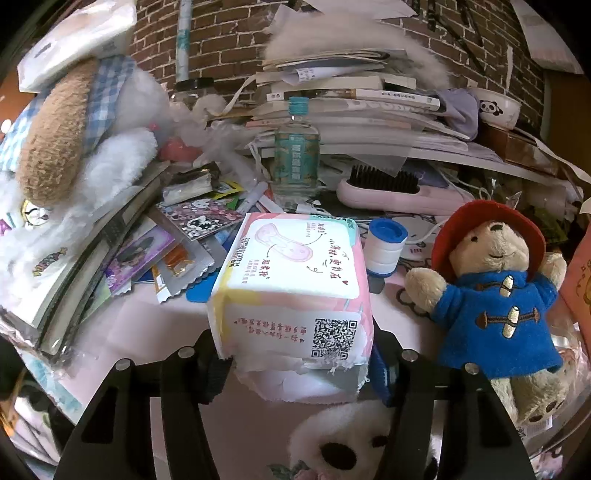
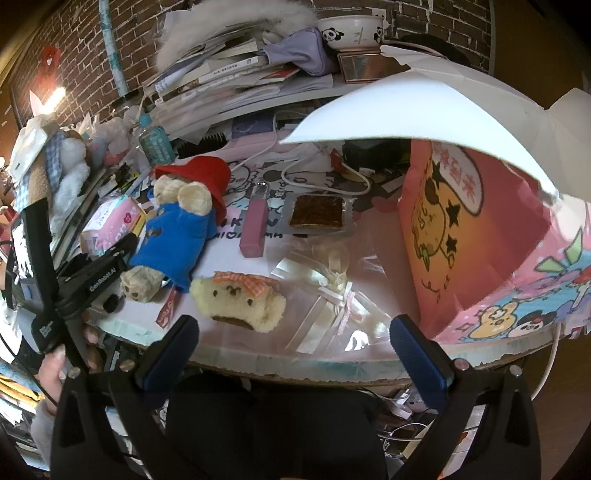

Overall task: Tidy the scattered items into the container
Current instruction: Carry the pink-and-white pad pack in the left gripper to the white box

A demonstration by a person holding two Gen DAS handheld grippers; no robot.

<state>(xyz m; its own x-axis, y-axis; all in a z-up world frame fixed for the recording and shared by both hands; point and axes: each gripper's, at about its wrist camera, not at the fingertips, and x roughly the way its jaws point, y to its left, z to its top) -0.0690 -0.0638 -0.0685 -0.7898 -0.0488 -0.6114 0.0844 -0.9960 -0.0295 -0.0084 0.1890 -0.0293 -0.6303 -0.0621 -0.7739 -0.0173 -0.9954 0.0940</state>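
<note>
My left gripper (image 1: 299, 362) is shut on a pink pad packet (image 1: 295, 288), one finger on each side, on the pink table; the packet also shows in the right wrist view (image 2: 110, 221). A bear in a blue coat and red hat (image 1: 495, 291) lies just right of the packet and shows in the right wrist view (image 2: 177, 229). My right gripper (image 2: 295, 343) is open and empty at the table's front edge, before a small cream plush (image 2: 240, 301) and a ribboned clear bag (image 2: 332, 295). The pink cartoon box (image 2: 480, 236) stands open at the right.
A pink tube (image 2: 255, 229) and a brown wrapped square (image 2: 319, 211) lie mid-table. Behind are a water bottle (image 1: 295, 155), a pink hairbrush (image 1: 388, 192), a blue-capped roll (image 1: 386, 247), book stacks (image 1: 351, 96) and a panda bowl (image 2: 351, 33). A big plush (image 1: 74, 122) sits on books at left.
</note>
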